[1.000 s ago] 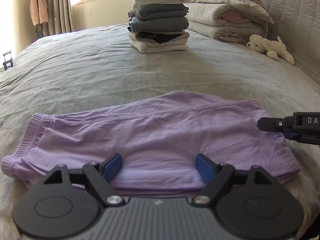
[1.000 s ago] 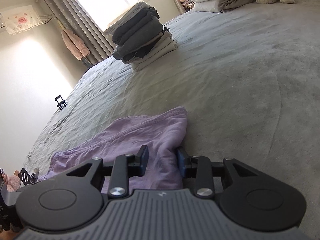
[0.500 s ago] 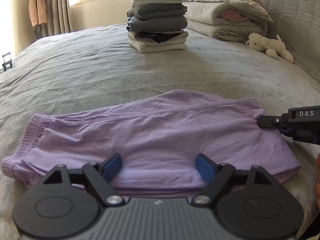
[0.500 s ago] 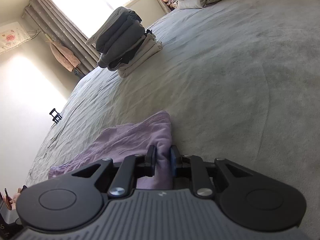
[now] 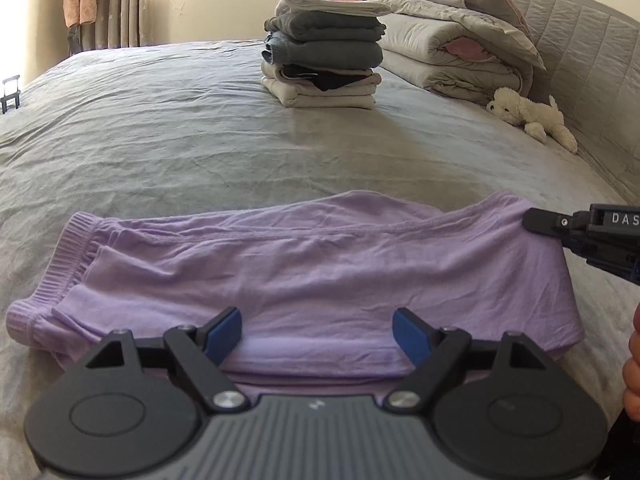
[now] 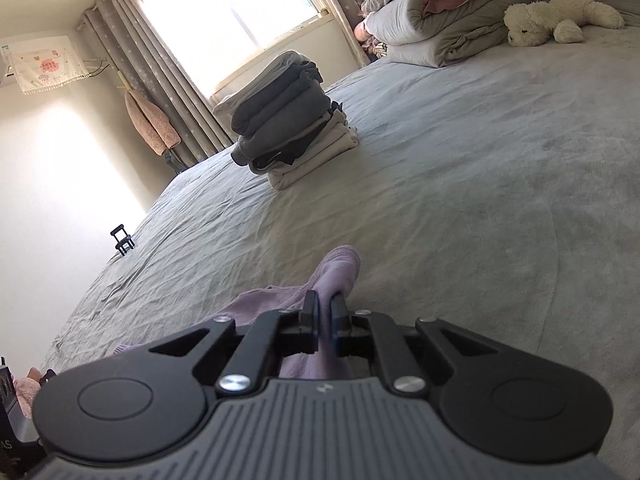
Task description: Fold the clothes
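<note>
Lilac shorts (image 5: 304, 276): flat on the grey bed (image 5: 200, 140), near edge.
Left claw (image 5: 318, 330): spread wide over the near hem, gripping nothing.
Right claw (image 6: 325, 312): closing, pinching the shorts' corner.

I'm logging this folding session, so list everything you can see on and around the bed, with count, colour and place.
purple garment: one, lilac, flat at near edge of bed.
folded stack: one, grey and cream, mid-bed.
quilt: one, grey, folded by headboard.
plush dog: one, white, beside quilt.
bed sheet: one, grey.
curtains: grey, at window.
left gripper: one, black, open over garment's near edge.
right gripper: one, black, jaws closing, pinching garment's right end.
</note>
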`<state>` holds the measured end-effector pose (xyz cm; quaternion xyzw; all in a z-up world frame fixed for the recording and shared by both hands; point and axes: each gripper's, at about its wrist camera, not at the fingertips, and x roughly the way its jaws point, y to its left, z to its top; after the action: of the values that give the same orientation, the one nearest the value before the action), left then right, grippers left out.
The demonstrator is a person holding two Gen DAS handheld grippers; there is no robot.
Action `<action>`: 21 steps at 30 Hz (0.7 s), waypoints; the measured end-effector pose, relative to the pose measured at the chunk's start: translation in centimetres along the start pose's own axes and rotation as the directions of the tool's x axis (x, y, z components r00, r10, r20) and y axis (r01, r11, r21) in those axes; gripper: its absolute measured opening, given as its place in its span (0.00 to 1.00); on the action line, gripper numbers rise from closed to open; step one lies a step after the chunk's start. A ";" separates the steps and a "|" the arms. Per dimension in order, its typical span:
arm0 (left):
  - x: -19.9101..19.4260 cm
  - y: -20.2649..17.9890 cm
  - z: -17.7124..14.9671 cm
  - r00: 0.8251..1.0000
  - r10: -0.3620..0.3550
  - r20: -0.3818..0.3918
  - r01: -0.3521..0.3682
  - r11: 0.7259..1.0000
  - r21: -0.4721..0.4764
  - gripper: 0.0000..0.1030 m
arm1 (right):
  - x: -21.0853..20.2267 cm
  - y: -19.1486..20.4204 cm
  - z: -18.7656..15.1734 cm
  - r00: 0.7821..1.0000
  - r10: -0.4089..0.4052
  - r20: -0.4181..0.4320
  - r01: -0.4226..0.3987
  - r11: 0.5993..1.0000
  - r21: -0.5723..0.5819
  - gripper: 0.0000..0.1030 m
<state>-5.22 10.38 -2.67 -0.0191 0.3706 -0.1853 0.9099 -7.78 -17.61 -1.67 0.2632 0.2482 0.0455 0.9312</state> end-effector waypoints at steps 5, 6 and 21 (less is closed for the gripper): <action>-2.2 4.8 0.6 0.999 -0.013 0.045 0.019 0.988 -0.154 0.81 | 0.0 4.1 0.7 0.998 0.057 0.018 -0.056 0.997 -0.045 0.08; -2.5 5.8 0.7 0.999 -0.016 0.052 0.025 0.982 -0.189 0.81 | 0.2 5.0 0.7 0.998 0.064 0.012 -0.063 0.997 -0.051 0.08; -6.9 18.1 0.9 0.983 0.049 0.180 0.072 0.789 -0.610 0.82 | 10.7 20.9 -6.9 0.994 0.053 -0.093 -0.059 0.996 -0.066 0.08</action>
<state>-3.31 29.57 -0.56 -0.3332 0.3239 -0.0578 0.8836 -0.88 5.86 -0.74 0.2356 0.2814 0.0923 0.9256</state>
